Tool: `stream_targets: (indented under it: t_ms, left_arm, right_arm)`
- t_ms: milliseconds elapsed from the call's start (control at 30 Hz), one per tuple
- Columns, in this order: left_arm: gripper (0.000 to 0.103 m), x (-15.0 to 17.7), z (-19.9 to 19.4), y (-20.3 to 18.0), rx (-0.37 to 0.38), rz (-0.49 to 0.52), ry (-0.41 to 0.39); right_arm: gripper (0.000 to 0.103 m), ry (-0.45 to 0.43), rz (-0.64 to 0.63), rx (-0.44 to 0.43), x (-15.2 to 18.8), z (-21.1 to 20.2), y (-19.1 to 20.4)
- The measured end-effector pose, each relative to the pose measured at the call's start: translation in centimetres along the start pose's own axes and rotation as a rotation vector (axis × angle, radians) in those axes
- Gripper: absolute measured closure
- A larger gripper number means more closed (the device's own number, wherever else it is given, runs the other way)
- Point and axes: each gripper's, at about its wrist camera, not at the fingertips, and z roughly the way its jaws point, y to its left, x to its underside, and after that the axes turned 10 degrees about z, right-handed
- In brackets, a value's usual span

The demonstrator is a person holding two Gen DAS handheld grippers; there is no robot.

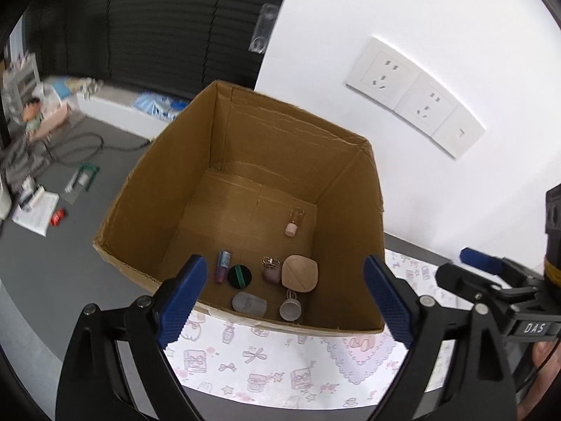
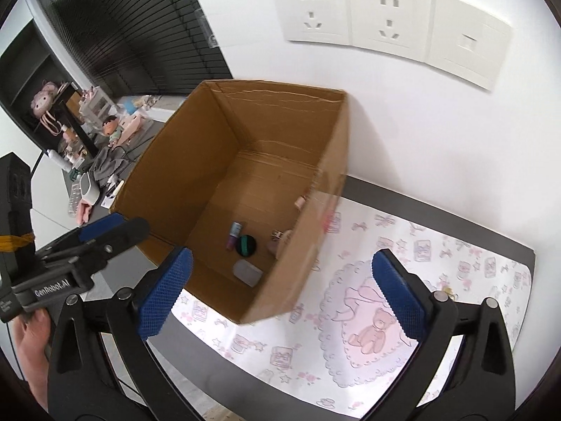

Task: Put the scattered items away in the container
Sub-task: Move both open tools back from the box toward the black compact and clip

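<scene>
On the patterned mat (image 1: 266, 358) against the white wall, the open cardboard box (image 1: 196, 189) stands upright with the small items lying on its floor: a beige rounded case (image 1: 299, 273), a black round compact (image 1: 239, 276), a purple tube (image 1: 222, 266), a grey flat case (image 1: 249, 303), a white cup (image 1: 290, 308) and, farther back on the right, a pink-capped bottle (image 1: 293, 222). The left gripper (image 1: 284, 298) hovers above the near rim, jaws spread and empty. The right gripper (image 2: 280, 294) hangs to the box's right, likewise spread wide, holding nothing. Wall sockets (image 2: 382, 21) sit above.
</scene>
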Motion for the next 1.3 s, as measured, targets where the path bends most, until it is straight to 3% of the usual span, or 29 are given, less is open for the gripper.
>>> stream_targets:
  t_ms: [600, 1233, 1267, 1300]
  left_arm:
    - [0.013, -0.2, -1.6, -7.7, -0.004, 0.086, -0.050]
    - [0.013, -0.3, 1.5, -18.6, 0.032, 0.181, -0.044]
    - [0.013, -0.4, 1.7, -19.0, -0.026, 0.104, -0.052]
    - [0.013, -0.6, 2.0, -19.6, -0.023, 0.109, -0.051]
  right_arm:
    - [0.000, -0.109, 0.050, 0.024, 2.8, -6.3, -5.2]
    - [0.000, -0.174, 0.179, 0.063, 5.7, -10.7, -15.2]
    - [0.000, -0.177, 0.185, 0.069, 5.8, -10.9, -15.7]
    - [0.000, -0.181, 0.197, 0.074, 5.9, -11.2, -16.5]
